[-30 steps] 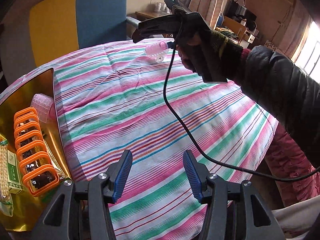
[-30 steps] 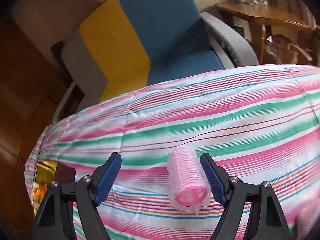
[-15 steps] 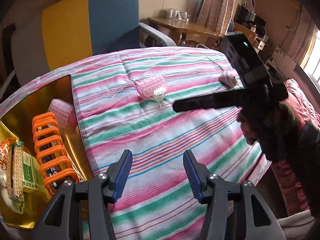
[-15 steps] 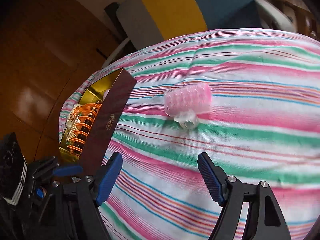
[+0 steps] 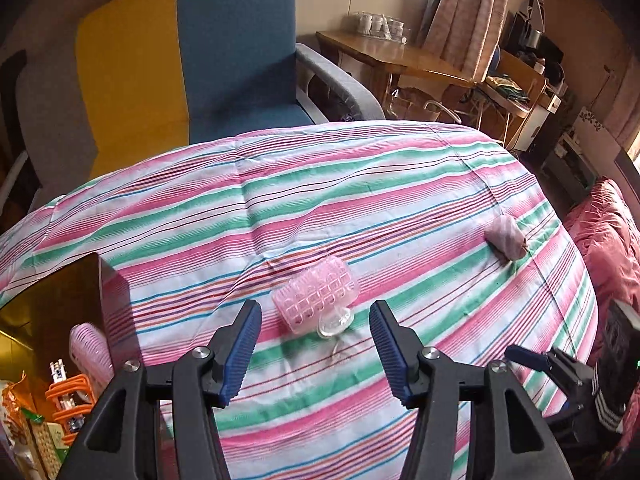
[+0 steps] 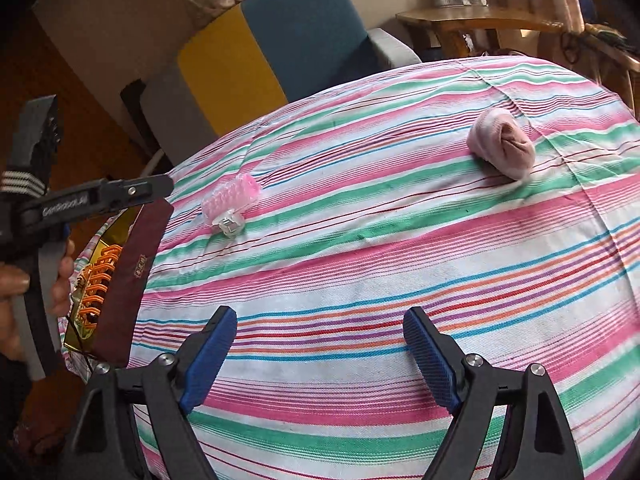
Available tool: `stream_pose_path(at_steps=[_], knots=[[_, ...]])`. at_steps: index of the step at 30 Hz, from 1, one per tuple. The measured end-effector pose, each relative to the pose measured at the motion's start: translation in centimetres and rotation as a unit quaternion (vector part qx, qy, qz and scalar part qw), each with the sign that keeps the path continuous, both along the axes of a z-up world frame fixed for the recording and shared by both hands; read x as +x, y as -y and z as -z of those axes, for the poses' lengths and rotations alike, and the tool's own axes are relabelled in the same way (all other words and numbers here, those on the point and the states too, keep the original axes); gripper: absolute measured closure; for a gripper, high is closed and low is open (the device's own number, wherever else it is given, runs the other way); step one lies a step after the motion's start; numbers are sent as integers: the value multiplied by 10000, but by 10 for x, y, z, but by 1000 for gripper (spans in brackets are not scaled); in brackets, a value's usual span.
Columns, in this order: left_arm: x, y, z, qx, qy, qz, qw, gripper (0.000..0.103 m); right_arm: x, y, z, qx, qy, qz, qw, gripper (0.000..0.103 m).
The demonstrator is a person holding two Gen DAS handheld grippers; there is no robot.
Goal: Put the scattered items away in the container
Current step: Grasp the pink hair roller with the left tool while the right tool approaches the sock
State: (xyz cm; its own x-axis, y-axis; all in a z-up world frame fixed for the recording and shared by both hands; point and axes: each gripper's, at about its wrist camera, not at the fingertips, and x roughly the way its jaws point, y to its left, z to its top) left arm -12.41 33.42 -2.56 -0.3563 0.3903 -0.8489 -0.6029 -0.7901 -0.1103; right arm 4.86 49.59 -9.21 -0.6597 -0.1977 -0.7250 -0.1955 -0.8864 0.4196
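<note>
My left gripper (image 5: 315, 346) now hangs just short of the pink hair roller (image 5: 315, 302), its jaws having just widened with nothing between them. My right gripper (image 6: 320, 354), which let that roller go a second ago, has just spread too, over bare striped cloth (image 6: 400, 248). The gold box (image 5: 48, 320) holds another roller, orange clips (image 5: 70, 402) and snack packets. A rolled sock (image 6: 502, 144) lies well apart, an armchair (image 5: 224, 52) behind.
</note>
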Motion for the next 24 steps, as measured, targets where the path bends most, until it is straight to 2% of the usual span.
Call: stream_pose_path(at_steps=[6, 10, 14, 18, 24], knots=[[-41, -28, 28, -108, 455, -164, 9988, 46, 5, -3, 5, -143, -194, 87, 9997, 13], [-56, -32, 49, -77, 952, -219, 9952, 46, 6, -2, 6, -191, -300, 110, 9993, 10], [-43, -28, 60, -149, 1019, -100, 9946, 47, 7, -1, 7, -238, -406, 133, 9988, 7], [-14, -17, 60, -47, 1096, 60, 9939, 47, 8, 1, 7, -220, -428, 176, 9987, 6], [33, 21, 53, 257, 1292, -175, 9911, 48, 12, 2, 5, -206, -409, 242, 9987, 6]])
